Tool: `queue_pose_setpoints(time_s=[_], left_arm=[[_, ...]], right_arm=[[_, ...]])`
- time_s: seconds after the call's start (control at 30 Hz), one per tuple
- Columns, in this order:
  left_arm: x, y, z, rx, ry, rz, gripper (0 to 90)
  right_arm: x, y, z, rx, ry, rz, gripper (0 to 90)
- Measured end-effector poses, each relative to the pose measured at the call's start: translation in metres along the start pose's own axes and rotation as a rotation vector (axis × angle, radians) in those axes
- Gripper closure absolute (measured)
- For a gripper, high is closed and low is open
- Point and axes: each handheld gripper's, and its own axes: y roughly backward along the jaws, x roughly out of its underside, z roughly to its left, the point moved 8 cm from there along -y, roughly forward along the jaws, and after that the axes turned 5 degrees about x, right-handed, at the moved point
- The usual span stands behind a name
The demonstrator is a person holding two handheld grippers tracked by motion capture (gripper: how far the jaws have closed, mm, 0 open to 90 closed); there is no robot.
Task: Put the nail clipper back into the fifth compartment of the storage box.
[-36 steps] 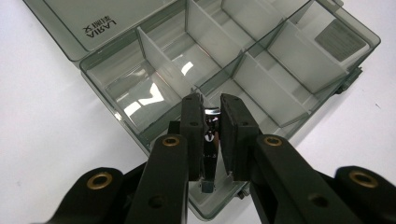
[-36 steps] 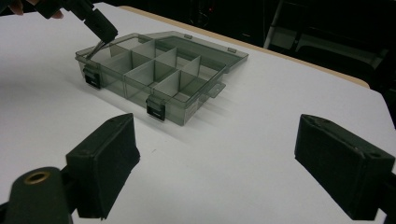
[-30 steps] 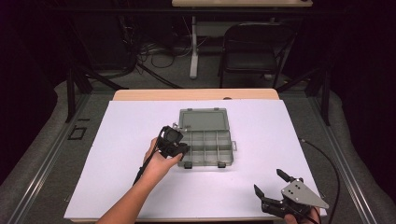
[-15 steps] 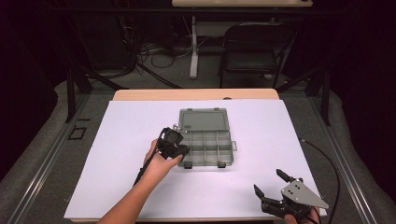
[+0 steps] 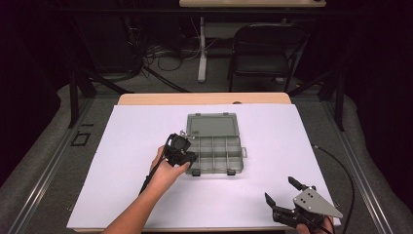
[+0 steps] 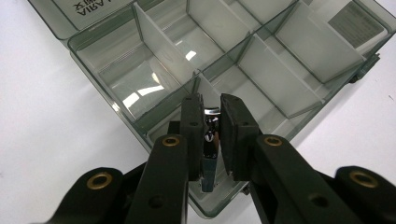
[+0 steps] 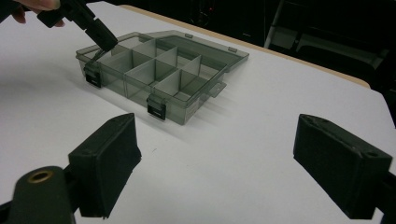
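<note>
Barely shifted since a second ago: left gripper (image 5: pixel 187 157) still poised at the near-left corner of the organiser box (image 5: pixel 214 146), right gripper (image 5: pixel 287 197) still parked near the table's (image 5: pixel 122 161) front-right edge, well apart from the box. Smoky translucent plastic box, rectangular, lid laid open flat behind, split by thin pale dividers into square compartments, two dark latches on the front wall. Left jaws narrow, pinched on a small shiny metal piece (image 6: pixel 210 133) over the corner compartment; exact shape hard to make out, mostly hidden between the matte black pads, lower end lost in shadow. Right jaws spread wide, holding nothing, blocky rubbery pads framing the box (image 7: pixel 159 74) from afar. White smooth table covering, wooden edge showing at the far side. Lid label cut off at the frame edge, unreadable.
</note>
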Motion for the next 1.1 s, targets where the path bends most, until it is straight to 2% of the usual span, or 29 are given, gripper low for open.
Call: queue_pose_setpoints(time_s=[0.23,0.33,0.53,0.6,0.67,0.7,0.77,0.93,1.03,1.1], left_arm=[[0.001,-0.001,0.001,-0.006,0.000,0.011,79.2],[0.001,0.000,0.000,0.003,0.002,0.003,75.1],[-0.002,0.006,0.000,-0.002,0.003,-0.035,66.5],[-0.003,0.007,0.000,0.001,0.017,-0.050,57.9],[-0.004,0.009,0.001,0.006,0.020,-0.065,53.6],[-0.006,0.011,0.002,-0.003,0.020,-0.084,50.8],[-0.006,0.013,0.002,-0.010,0.014,-0.093,46.8],[-0.009,0.021,0.004,-0.024,-0.001,-0.134,42.5],[-0.010,0.030,0.004,-0.018,-0.007,-0.169,41.0],[-0.010,0.032,0.004,-0.015,-0.009,-0.173,40.7]], right_arm=[[0.000,0.000,0.000,-0.001,0.001,0.001,13.6],[0.000,0.000,0.000,0.000,-0.001,0.001,13.6],[0.000,0.000,0.000,0.000,0.000,0.001,13.6],[0.000,0.000,0.000,0.000,-0.001,0.002,13.6],[0.000,0.000,0.000,0.000,0.000,0.001,13.5],[0.000,0.000,0.000,0.001,0.000,0.000,13.6],[0.000,0.000,0.000,0.001,-0.002,0.002,13.5],[0.000,0.000,0.000,0.001,-0.002,-0.001,13.6],[0.000,0.000,0.000,0.000,-0.003,-0.001,13.5],[0.000,0.000,0.000,0.000,-0.002,-0.001,13.6]])
